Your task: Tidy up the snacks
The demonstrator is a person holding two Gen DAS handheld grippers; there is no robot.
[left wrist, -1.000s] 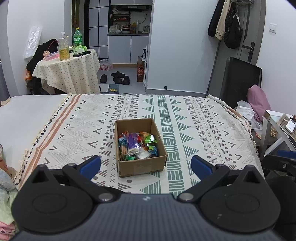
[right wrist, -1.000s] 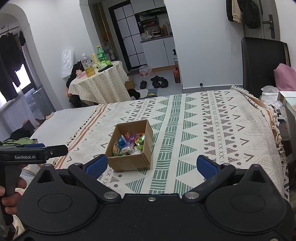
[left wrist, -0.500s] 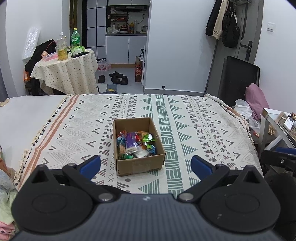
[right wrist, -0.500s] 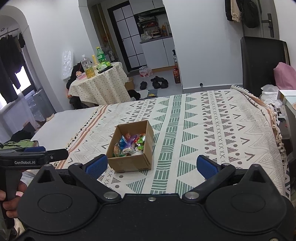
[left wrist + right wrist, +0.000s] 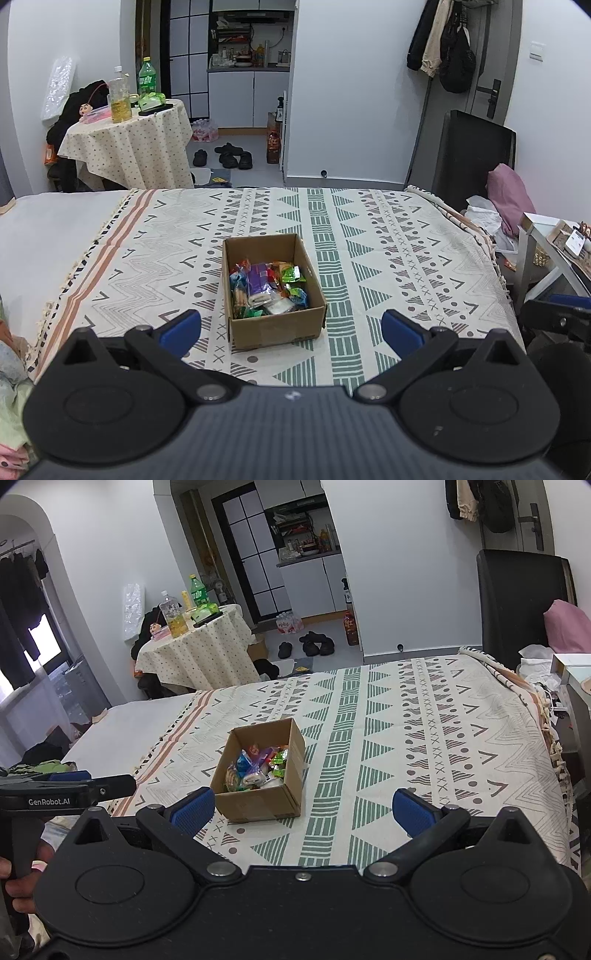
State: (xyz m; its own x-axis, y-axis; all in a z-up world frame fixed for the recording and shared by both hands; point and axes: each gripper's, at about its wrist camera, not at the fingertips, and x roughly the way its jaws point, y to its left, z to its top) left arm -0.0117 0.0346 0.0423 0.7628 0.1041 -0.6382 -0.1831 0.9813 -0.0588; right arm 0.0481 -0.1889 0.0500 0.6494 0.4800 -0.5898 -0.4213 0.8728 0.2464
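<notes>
Snacks [image 5: 266, 290] fill the cardboard box [image 5: 275, 328] mid-bed, unmoved; both hand-held grippers, left [image 5: 291, 330] and right [image 5: 302, 810], still hover empty, fingers apart.

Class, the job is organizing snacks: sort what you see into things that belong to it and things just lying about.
Belongs to the job:
cardboard box
snack packets
left gripper, open
right gripper, open

Just lying about:
bottles
shoes
hanging coats

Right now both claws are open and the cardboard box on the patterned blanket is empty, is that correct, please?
Not quite: the cardboard box is not empty; it holds a pile of colourful snack packets, as the left wrist view shows. The rest is right: the left claw and the right claw are open, and the box sits on the patterned blanket.
</notes>
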